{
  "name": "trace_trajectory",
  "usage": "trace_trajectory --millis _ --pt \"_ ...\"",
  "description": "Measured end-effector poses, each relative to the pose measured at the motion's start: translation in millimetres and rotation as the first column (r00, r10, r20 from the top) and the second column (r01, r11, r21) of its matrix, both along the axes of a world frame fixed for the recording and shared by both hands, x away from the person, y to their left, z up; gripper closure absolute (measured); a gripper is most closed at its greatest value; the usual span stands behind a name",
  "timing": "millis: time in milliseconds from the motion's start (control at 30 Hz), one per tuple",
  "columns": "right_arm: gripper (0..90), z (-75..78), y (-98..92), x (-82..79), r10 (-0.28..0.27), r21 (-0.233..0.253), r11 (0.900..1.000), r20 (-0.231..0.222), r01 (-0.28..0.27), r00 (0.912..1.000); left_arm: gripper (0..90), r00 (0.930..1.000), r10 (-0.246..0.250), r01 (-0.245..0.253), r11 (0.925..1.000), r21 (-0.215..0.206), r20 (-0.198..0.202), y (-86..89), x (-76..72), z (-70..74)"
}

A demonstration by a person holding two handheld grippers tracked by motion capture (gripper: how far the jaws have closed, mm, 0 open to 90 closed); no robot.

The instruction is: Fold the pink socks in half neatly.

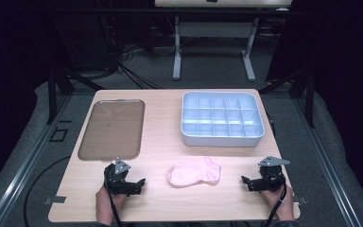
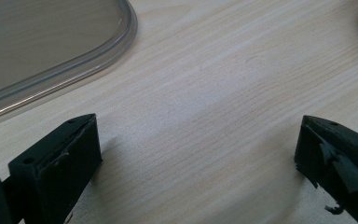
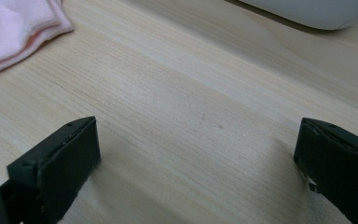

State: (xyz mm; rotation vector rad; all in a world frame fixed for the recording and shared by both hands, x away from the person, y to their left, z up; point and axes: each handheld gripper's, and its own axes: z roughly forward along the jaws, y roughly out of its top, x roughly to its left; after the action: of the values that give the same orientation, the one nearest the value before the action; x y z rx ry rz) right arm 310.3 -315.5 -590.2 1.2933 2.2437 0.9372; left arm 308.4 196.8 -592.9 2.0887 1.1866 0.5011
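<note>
The left tool (image 1: pixel 139 183) rests low on the near left of the surface (image 1: pixel 160 137), its jaws spread wide with bare wood between them; the right tool (image 1: pixel 246 181) sits at the near right, likewise released and gripping nothing. One pink sock (image 1: pixel 194 172) lies flat between the two, apart from both, somewhat nearer the left tool. In the right gripper view its cuff (image 3: pixel 14 32) shows at the far left. Beyond the left tool lies one clear tray (image 1: pixel 113 129), just beside it. Far right stands one pale compartment box (image 1: pixel 222 119). Nothing lies between either tool and the sock.
</note>
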Motion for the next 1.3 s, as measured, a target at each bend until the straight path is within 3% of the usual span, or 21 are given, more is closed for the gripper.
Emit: trace_trajectory --millis 767,900,967,1100,1300 --pt "0.0 1.8 2.3 1.7 -0.025 -0.012 1.0 -0.017 0.025 0.9995 0.2 1.0 0.004 -0.004 1.0 0.001 0.001 0.0 0.1 0.1" --pt "0.3 2.9 4.5 -2.2 -0.034 -0.017 0.999 0.006 0.034 0.9994 0.2 1.0 0.004 -0.004 1.0 0.001 0.001 -0.1 0.0 0.2" --pt "0.5 3.3 5.3 -5.4 -0.041 0.003 0.999 0.017 0.041 0.999 0.3 1.0 0.003 -0.003 1.0 0.002 0.001 -0.1 0.0 0.2" --pt "0.0 1.8 7.7 -5.5 -0.034 -0.021 0.999 0.002 0.034 0.9994 0.5 1.0 0.002 -0.002 1.0 0.001 0.003 -0.3 -0.6 0.3" --pt "0.0 0.7 5.0 -3.2 -0.036 -0.003 0.999 -0.006 0.036 0.9993 5.8 0.9998 -0.017 0.017 0.9998 0.001 -0.005 -2.7 -2.3 4.0"
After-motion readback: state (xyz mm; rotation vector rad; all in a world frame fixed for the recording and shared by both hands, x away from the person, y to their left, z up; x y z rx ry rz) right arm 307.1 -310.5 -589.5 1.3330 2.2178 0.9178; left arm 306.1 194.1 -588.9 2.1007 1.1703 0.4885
